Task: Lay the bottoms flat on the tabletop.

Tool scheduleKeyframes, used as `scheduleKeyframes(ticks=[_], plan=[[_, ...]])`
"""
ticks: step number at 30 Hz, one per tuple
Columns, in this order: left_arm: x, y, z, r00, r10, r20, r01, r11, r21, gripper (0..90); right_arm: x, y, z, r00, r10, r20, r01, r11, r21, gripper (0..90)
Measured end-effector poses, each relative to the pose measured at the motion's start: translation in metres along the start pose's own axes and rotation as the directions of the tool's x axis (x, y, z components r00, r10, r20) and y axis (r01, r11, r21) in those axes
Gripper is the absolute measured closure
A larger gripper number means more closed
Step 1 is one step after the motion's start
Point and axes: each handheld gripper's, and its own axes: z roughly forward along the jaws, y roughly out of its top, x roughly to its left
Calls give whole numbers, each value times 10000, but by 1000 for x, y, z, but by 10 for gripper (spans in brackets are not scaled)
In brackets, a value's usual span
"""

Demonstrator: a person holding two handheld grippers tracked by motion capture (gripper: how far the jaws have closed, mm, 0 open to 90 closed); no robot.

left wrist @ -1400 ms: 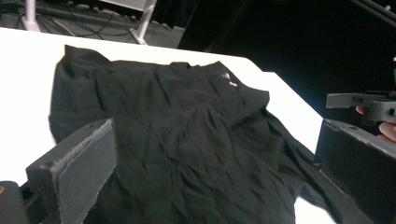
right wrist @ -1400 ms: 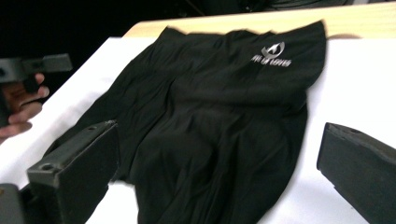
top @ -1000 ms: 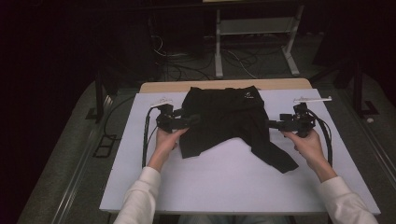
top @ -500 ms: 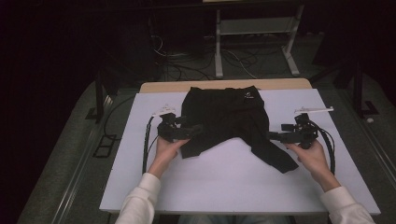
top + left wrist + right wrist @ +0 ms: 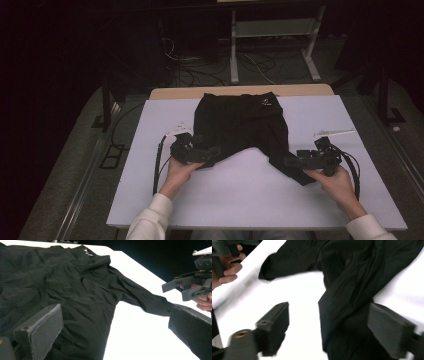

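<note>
Moved: both hands have drawn back toward the near edge of the bench since the earlier frames, each one on its own side of the black shirt; the shirt's shape has hardly changed.
Bench: a white top with a bare strip of wood along its far edge; the near half is bare white.
Black shirt: lies crumpled on the far middle of the bench, collar toward the far edge, one sleeve trailing toward the near left and one toward the near right.
Left hand: rests on the bench near the left edge, holding its tool pointed inward at the left sleeve.
Right hand: rests near the right edge, holding its tool pointed inward at the right sleeve.
Left gripper: jaws wide apart, released, one jaw over the shirt's cloth and the other over white bench; nothing clamped.
Right gripper: jaws have just been closing but still stand apart; the end of the right sleeve lies between them, not pinched.
Cables: a black loop trails from each gripper across the bench.
</note>
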Motion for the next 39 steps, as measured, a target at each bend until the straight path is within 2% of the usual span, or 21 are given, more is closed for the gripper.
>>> scheduleKeyframes(ticks=[7, 16, 20, 23, 24, 27, 29, 32, 39], plan=[[-7, -5, 1, 9998, 129, 170, -132, 9997, 184, 0, 6, -8, 4, 9997, 155, -203, -147, 9991, 392, 382], [-13, -10, 0, 9992, 336, 193, -345, 9984, 447, 0, 7, -12, 19, 9993, 169, 337, -211, 9914, 1294, 477], [-14, -12, 2, 9989, 411, 241, -424, 9976, 544, 0, 10, -14, 27, 9979, -453, 470, 349, 9787, 2025, 652], [-14, -13, 5, 9987, 453, 216, -466, 9966, 682, 0, 14, -12, 32, 9965, -798, 261, 722, 9730, 2192, 844], [-14, -14, 5, 9988, 433, 215, -447, 9964, 727, 0, 14, -11, 32, 9971, -751, 135, 704, 9737, 2166, 874], [-14, -14, 7, 9988, 418, 255, -436, 9962, 756, 0, 15, -4, 31, 9972, -741, -56, 737, 9761, 2045, 880], [-14, -14, 7, 9989, 379, 291, -399, 9965, 738, 0, 18, 2, 26, 9972, -648, -361, 703, 9804, 1840, 883], [-13, -14, 6, 9990, 358, 261, -377, 9963, 773, 0, 22, 15, 16, 9949, -541, -856, 655, 9884, 1370, 884], [-11, -13, 4, 9987, 364, 363, -388, 9969, 685, 0, 28, 52, -14, 9889, -592, -1363, 630, 9977, 235, 884]])
